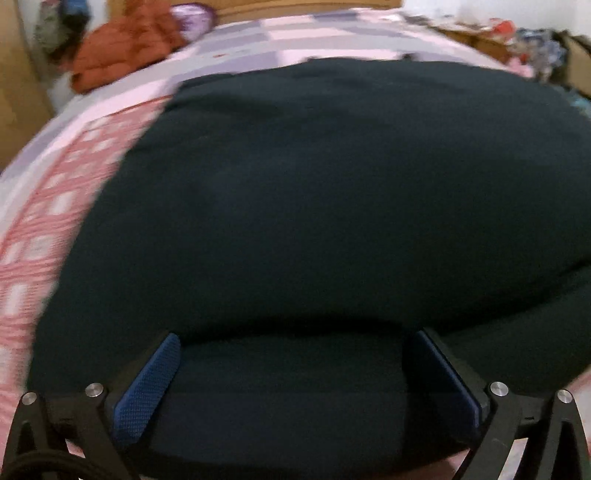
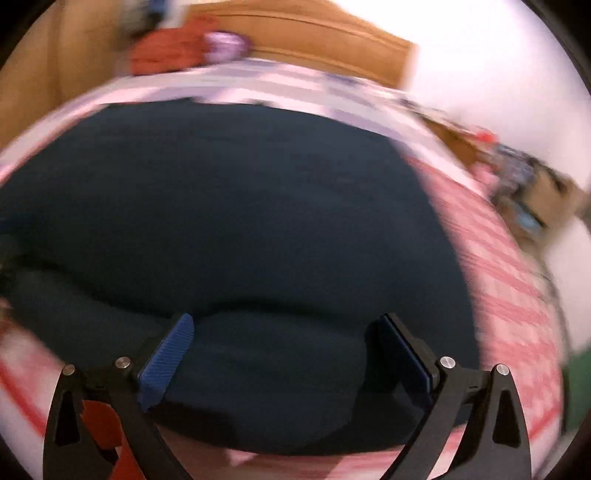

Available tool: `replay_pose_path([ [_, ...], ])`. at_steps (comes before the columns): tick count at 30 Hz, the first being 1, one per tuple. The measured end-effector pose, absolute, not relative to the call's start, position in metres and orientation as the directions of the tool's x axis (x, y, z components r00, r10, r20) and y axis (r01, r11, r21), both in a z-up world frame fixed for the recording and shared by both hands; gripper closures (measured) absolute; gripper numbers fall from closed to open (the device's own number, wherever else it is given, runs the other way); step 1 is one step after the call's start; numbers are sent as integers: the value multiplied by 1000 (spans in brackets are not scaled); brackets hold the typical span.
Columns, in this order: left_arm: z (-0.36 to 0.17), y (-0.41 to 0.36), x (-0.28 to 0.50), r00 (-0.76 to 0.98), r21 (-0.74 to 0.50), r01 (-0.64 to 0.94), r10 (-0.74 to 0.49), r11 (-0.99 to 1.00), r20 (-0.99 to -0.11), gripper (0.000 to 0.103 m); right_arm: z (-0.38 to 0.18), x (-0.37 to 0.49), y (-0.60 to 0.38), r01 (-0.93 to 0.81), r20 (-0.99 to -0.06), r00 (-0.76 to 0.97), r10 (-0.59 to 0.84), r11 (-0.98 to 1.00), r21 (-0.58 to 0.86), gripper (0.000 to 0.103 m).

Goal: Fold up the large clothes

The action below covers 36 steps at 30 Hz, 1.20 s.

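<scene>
**Q:** Item 1, the task's thing?

**A:** 1 large dark garment (image 1: 314, 206), near-black, spread across the bed (image 1: 55, 206). It fills most of both views. Its near edge is doubled into a thick fold facing me.

**Q:** Item 2, your left hand-held gripper (image 1: 291, 369)?

**A:** My jaws stand wide apart, 1 blue pad on each side of that folded edge. The cloth bulges between them. I cannot tell whether the pads press it.

**Q:** Item 3, your right hand-held gripper (image 2: 288, 350)?

**A:** Same condition: jaws spread wide, the garment's (image 2: 229, 206) rolled edge lying between the 2 blue pads. Contact unclear; the frame is smeared.

**Q:** Item 4, the bedding?

**A:** Pink and white checked cover with grey-lilac squares farther up.

**Q:** Item 5, surroundings?

**A:** 1 rust-orange bundle of cloth (image 1: 125, 48) at the far left corner of the bed, 1 purple object (image 1: 192, 16) just beside it, a wooden headboard (image 2: 314, 40) behind. Cardboard boxes (image 1: 476, 40) of blurred clutter stand off the far right side.
</scene>
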<state>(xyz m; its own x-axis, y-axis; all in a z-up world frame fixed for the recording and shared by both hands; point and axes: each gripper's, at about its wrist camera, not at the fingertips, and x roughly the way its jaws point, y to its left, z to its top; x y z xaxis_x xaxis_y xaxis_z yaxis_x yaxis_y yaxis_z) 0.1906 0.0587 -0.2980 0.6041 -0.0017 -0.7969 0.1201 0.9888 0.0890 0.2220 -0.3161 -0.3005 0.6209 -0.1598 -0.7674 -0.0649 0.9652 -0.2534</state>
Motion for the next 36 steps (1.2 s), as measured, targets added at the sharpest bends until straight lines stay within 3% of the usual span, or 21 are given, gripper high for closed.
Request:
replay_pose_path([
  [6, -290, 115, 210, 569, 214, -20, 188, 977, -801, 0, -290, 221, -410, 132, -775, 532, -342, 937, -323, 2],
  [9, -275, 118, 230, 581, 124, -57, 134, 991, -802, 2, -277, 229, -396, 123, -760, 561, -327, 941, -315, 2],
  [15, -265, 27, 305, 599, 2, 156, -93, 988, -795, 2, -261, 295, -288, -161, -767, 640, -46, 968, -193, 2],
  [17, -272, 0, 333, 589, -6, 193, -120, 981, -799, 0, -270, 324, -254, -231, -777, 628, -25, 948, -217, 2],
  [28, -280, -22, 456, 556, 101, 194, -24, 976, -831, 0, -284, 479, -235, -215, -831, 556, -19, 962, -166, 0],
  [36, -295, 88, 467, 513, 119, -53, 129, 992, -849, 0, -292, 516, -325, -9, -848, 513, -133, 987, -161, 0],
])
